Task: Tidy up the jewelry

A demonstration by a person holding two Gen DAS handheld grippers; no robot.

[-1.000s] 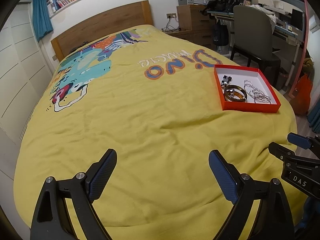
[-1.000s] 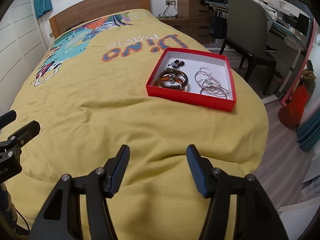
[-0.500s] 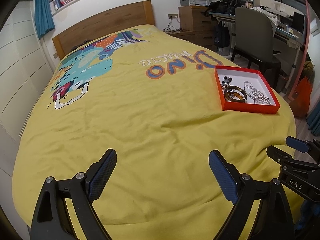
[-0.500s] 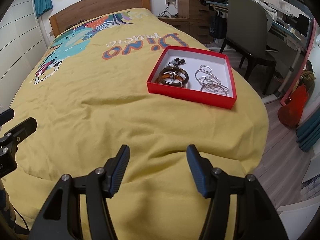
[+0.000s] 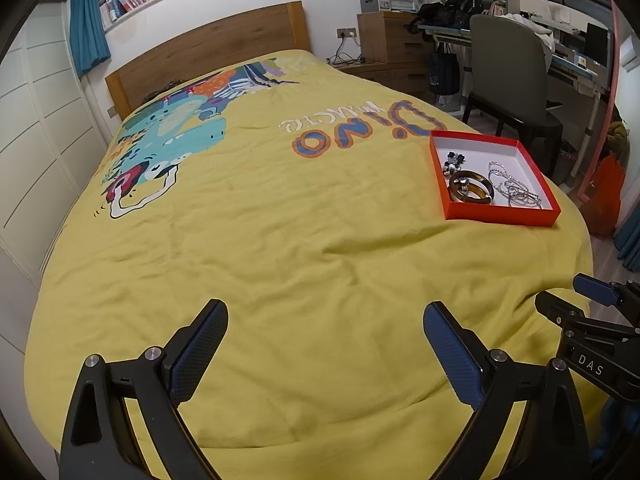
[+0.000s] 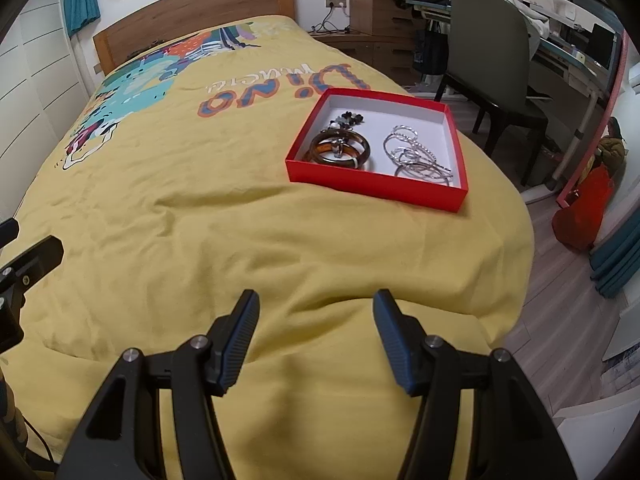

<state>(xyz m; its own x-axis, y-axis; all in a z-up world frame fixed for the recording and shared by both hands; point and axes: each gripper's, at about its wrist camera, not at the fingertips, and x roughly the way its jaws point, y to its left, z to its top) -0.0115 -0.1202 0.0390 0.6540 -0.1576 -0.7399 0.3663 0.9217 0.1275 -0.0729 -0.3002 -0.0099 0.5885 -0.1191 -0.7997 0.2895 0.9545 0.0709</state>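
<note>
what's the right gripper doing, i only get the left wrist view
Observer: The right gripper is open, nothing between its fingers, above the cover.
Operator: anything lying between it and the box
Observer: No, only bare cover up to the box.
Operator: what's nearest it in the box
Observer: The bangle at the near left, the silver bracelets at the near right.

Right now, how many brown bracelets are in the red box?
2 brown bangles, as far as I can tell: they lie stacked in the near left part of the red box, beside the silver bracelets. A small metal piece sits on them, and it may hide more.
</note>
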